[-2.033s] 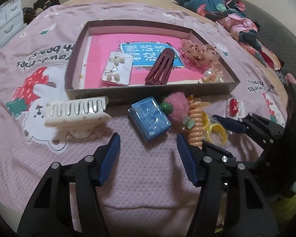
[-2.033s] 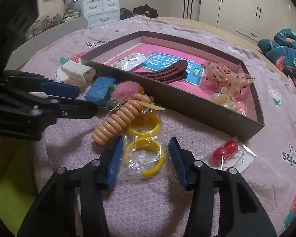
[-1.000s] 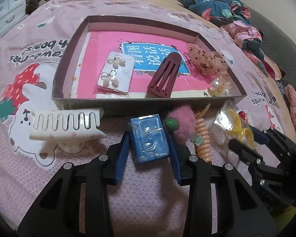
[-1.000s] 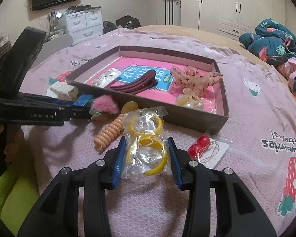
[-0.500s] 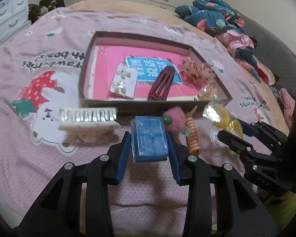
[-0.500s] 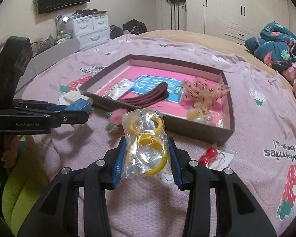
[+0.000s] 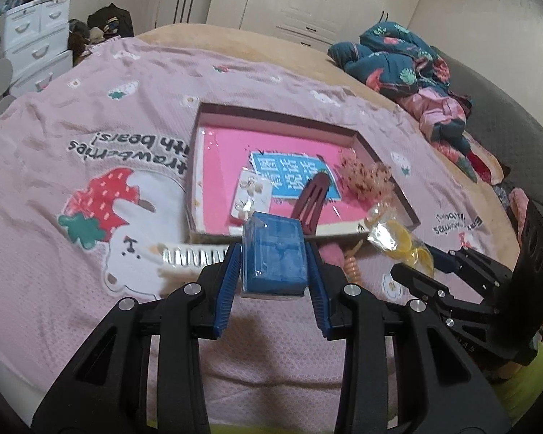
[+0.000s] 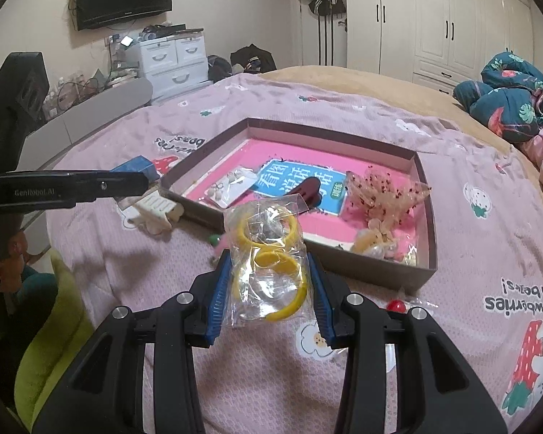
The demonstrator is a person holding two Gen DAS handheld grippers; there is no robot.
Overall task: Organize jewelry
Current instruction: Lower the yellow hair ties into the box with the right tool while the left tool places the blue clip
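Both tongs loaded and clear of the bedspread: left gripper [image 7: 273, 282] clamps the blue box [image 7: 273, 257], right gripper [image 8: 268, 291] pinches the bagged yellow rings [image 8: 268, 258], each just near of the tray [image 8: 414, 161]. Tray already holds earring card [image 7: 249, 194], maroon clip [image 7: 312, 202] and pink mesh piece [image 8: 385, 195]; white claw clip [image 8: 155, 206], coil tie [image 7: 352, 264] and red earrings [image 8: 395, 305] remain outside, so roughly half sorted

1. Soft, dim indoor light with a pinkish cast; no strong beam.
2. Glare glints on the bag [image 8: 268, 260] between the right gripper's [image 8: 268, 291] fingers.
3. Fisheye bends the edges; corners black.
4. Far room slightly soft.
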